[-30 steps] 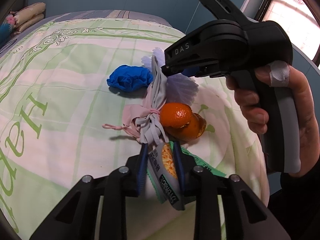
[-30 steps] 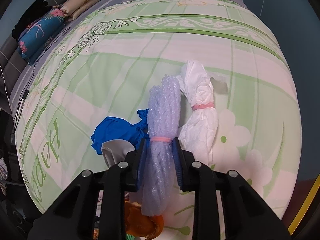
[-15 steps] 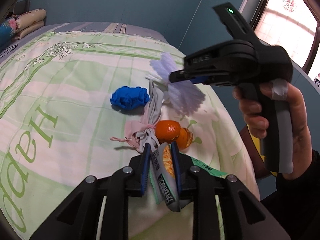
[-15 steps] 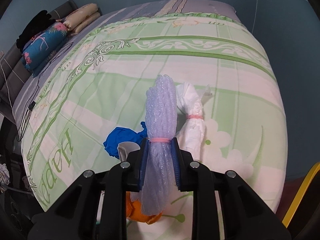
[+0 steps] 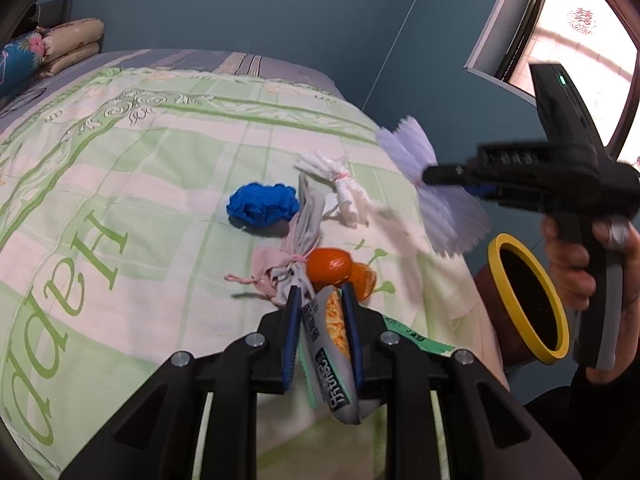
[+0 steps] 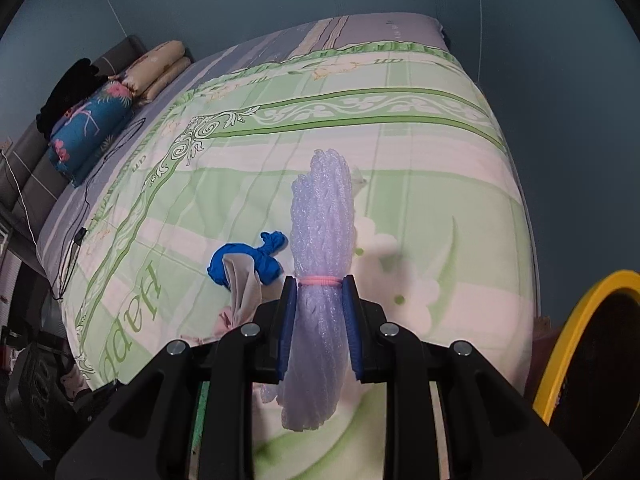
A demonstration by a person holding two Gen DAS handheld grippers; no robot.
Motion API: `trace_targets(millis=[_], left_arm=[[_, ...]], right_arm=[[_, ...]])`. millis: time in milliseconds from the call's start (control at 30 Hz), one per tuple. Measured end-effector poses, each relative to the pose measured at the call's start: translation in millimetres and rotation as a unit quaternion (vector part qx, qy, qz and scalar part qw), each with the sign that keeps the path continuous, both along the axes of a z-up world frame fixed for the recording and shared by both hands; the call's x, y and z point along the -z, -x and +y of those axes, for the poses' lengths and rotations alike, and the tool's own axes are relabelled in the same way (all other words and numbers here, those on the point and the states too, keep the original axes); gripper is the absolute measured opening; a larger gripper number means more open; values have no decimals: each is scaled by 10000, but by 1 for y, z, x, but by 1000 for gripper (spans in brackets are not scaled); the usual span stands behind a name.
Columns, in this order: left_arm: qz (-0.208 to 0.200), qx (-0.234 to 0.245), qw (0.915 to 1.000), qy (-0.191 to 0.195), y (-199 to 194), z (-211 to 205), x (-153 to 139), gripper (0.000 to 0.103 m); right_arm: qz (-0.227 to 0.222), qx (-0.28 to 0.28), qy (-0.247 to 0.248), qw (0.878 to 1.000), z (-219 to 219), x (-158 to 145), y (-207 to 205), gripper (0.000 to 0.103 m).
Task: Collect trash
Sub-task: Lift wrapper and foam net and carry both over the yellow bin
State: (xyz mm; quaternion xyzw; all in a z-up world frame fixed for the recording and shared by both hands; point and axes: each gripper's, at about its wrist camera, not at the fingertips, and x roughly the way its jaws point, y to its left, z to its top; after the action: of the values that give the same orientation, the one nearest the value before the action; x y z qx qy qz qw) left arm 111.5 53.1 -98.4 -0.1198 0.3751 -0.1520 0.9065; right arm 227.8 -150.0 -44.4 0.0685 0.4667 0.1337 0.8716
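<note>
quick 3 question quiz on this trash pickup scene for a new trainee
1. True or false: the left gripper is shut on a snack wrapper.
2. What does the right gripper hold? A) the blue glove B) the bubble wrap bundle C) the white paper bundle
3. Fill in: the bin beside the bed has a ____ rim.

Key:
1. True; the wrapper is pinched between its blue pads.
2. B; the bubble wrap bundle, tied with a pink band, is clamped there, while the blue glove and white paper bundle lie on the bedspread.
3. Yellow.
</note>
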Motion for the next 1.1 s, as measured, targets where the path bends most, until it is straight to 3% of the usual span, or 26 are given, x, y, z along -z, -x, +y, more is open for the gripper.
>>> trace_targets(millis=[233, 567, 1100], left_arm=[[-168, -64, 9998, -125, 9, -11, -24, 19], [-462, 209, 9983, -277, 23, -51, -62, 19], [-597, 759, 9951, -216, 22, -125, -83, 19]], right_arm=[[-236, 199, -283, 9991, -40, -19, 36, 22], [-542, 425, -483, 9965, -82, -45, 68, 22], [-1022, 1070, -865, 9852, -167, -71, 101, 22]])
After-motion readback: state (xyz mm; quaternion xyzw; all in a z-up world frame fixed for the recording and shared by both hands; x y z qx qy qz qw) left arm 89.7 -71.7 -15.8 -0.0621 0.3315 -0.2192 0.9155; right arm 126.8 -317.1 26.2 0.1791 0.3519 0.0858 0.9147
